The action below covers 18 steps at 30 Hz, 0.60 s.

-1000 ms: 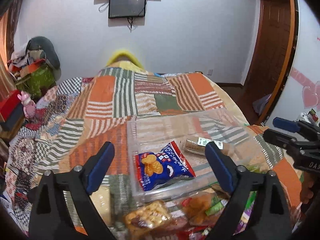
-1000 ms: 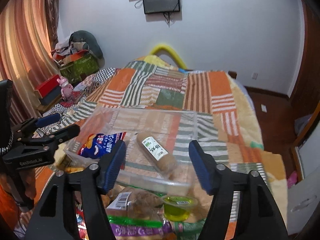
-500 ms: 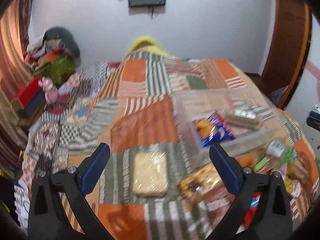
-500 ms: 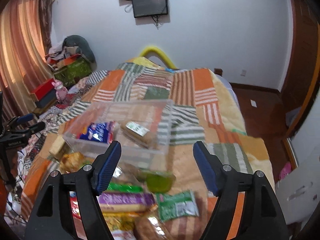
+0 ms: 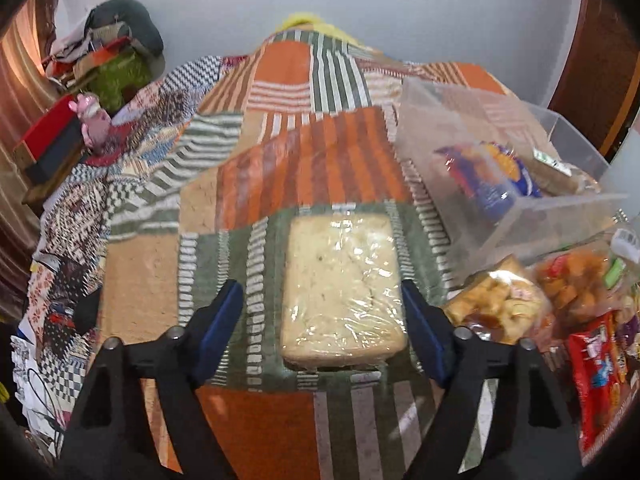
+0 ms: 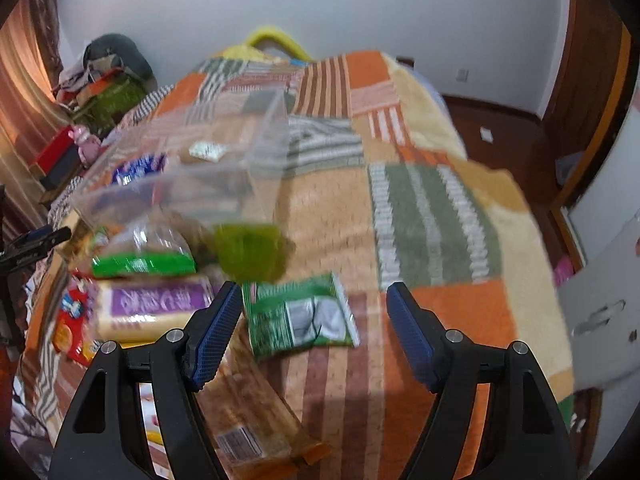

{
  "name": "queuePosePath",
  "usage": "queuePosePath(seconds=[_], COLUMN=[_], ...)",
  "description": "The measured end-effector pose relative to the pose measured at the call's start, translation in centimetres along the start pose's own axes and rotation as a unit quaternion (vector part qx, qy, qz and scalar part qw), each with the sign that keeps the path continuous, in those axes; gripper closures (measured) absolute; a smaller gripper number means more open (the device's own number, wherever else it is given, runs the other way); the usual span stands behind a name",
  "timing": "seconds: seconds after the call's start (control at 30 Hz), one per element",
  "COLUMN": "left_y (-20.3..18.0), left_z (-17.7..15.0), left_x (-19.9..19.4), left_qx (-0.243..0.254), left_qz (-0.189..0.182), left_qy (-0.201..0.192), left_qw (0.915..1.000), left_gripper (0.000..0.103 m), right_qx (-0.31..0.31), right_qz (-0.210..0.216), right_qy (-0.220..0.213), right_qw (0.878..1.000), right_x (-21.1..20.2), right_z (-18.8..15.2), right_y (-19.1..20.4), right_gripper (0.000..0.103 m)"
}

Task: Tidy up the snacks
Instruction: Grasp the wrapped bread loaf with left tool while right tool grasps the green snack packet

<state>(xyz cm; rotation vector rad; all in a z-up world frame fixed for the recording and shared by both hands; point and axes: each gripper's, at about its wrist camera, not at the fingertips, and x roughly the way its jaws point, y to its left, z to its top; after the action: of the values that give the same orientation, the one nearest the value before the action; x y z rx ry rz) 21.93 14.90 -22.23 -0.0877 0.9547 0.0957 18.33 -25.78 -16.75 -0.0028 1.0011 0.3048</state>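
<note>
Wrapped bread slab [image 5: 342, 284] on quilt [image 5: 320, 160], between spread left gripper [image 5: 322, 318] pads — bin [image 5: 560, 216] just right.
Probably soft, film-slick: best pinched lightly across long edges; right gripper [image 6: 314, 316] open, empty.

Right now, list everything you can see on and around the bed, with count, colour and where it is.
Wrapped pale slab: one, cream, on the blanket between the left fingers.
Clear bin: one, transparent, right of the slab.
Blue snack bag: one, blue and orange, inside the bin.
Brown roll: one, white label, inside the bin.
Green packet: one, green, between the right fingers.
Jelly cup: one, green, blurred, behind the packet.
Purple-label pack: one, cream and purple, left of the packet.
Red bag: one, red, far right.
Patchwork blanket: one, orange, green, striped.
Pink toy: one, bedside left.
Left gripper: open.
Right gripper: open.
</note>
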Motion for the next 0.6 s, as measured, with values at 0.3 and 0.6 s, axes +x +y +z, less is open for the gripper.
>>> queuePosePath(seconds=[0.3, 0.6], left_y=[-0.4, -0.3], left_z=[0.0, 0.3], left_x=[1.9, 1.8], left_qx=[0.005, -0.007], left_qz=[-0.001, 0.005], left_qy=[0.009, 0.004], left_qw=[0.9999, 1.0], left_gripper=[0.037, 0.048], right_qx=[0.0, -0.003], right_qz=[0.002, 0.0], right_qy=[0.024, 0.012], right_qw=[1.0, 1.0], right_x=[1.8, 1.4], right_z=[-0.7, -1.0], right_y=[-0.2, 0.0], right_gripper=[0.031, 0.047])
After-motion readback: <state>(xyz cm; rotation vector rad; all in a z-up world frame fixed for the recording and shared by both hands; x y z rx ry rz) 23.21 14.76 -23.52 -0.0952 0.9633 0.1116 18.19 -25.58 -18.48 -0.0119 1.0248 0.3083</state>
